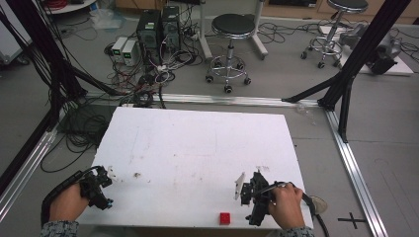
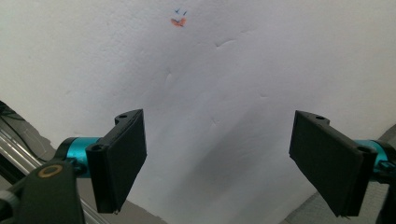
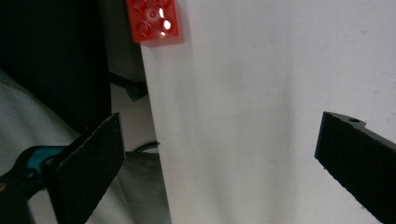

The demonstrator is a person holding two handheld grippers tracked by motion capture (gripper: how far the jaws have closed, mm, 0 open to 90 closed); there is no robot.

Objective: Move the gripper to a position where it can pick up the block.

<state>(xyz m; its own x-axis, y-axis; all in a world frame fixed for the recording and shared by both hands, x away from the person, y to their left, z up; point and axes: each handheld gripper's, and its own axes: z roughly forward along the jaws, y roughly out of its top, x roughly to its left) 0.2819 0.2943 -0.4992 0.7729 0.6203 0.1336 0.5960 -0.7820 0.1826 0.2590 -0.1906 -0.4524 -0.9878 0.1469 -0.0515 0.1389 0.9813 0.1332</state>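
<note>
The red stud brick (image 1: 225,217) sits at the near edge of your white counter (image 1: 197,148), just left of your right tool (image 1: 245,193) and well apart from the left tool (image 1: 106,180). In the right gripper view the brick (image 3: 154,21) lies ahead, left of centre. Both tools are spread wide, empty. Nothing blocks the way.
</note>
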